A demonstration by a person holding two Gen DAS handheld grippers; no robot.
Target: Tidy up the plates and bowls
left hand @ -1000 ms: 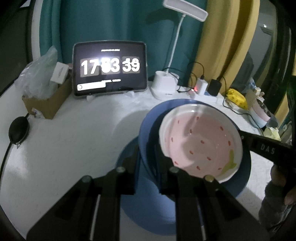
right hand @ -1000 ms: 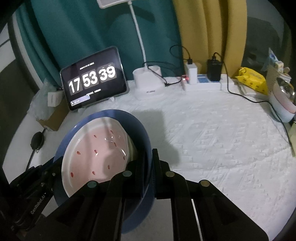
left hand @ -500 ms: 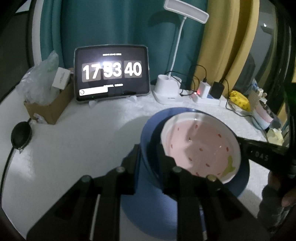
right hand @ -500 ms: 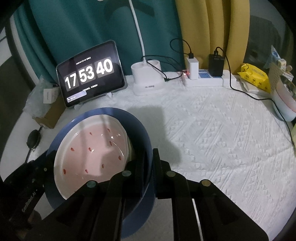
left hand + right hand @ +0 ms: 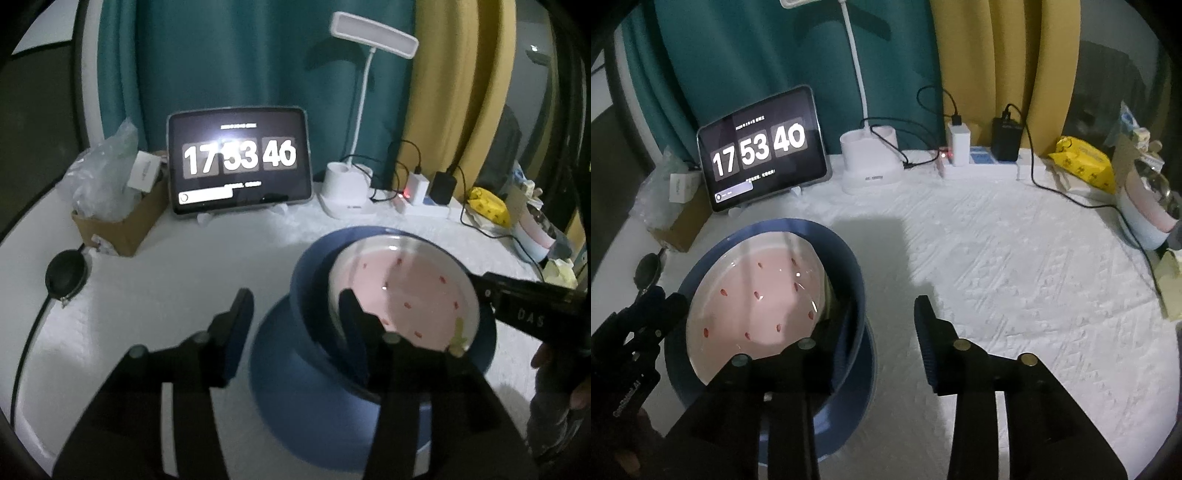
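On the tablet (image 5: 239,168) propped at the back of the bench you read the clock digits 17 53 40; the small lines above and below them are too fine to make out. The right gripper (image 5: 532,314), seen from your left wrist, carries the letters "DAS". Lettering on the left gripper (image 5: 626,397) is illegible.

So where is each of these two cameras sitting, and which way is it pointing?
Left wrist: rides on the left gripper, looking forward and down over its open jaws at the pink bowl nested in the blue bowl; the other gripper enters at right.
Right wrist: rides on the right gripper, jaws open, bowls at left.
Both share the bowls, tablet clock and lamp base.
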